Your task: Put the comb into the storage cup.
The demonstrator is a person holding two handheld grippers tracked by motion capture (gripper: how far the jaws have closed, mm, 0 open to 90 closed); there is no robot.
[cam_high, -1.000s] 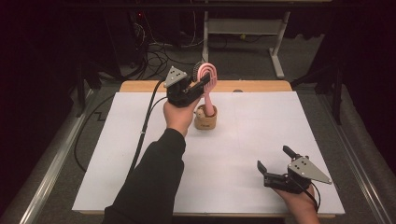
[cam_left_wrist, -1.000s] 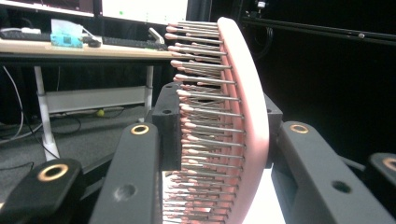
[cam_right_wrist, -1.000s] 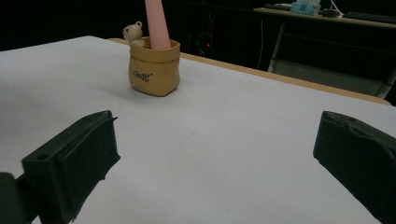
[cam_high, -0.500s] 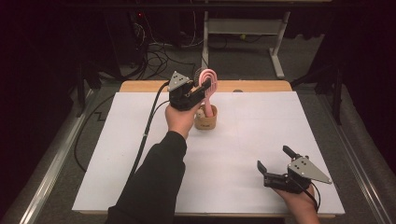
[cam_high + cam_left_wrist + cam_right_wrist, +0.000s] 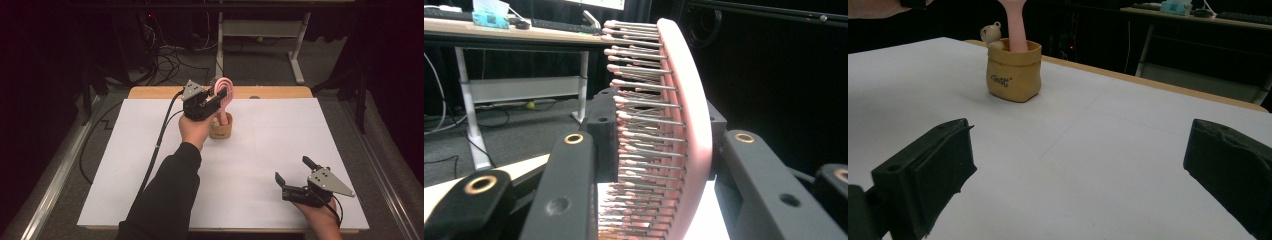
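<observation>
Near the upper middle of the high view, the left gripper is clamped on the head of a pink hairbrush, whose handle stands in a small tan pot. At lower right, the right gripper rests with jaws wide apart.

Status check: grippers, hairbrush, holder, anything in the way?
Left gripper shut on pink hairbrush, handle down in tan holder. Right gripper open, empty, near table edge. Nothing in the way.
</observation>
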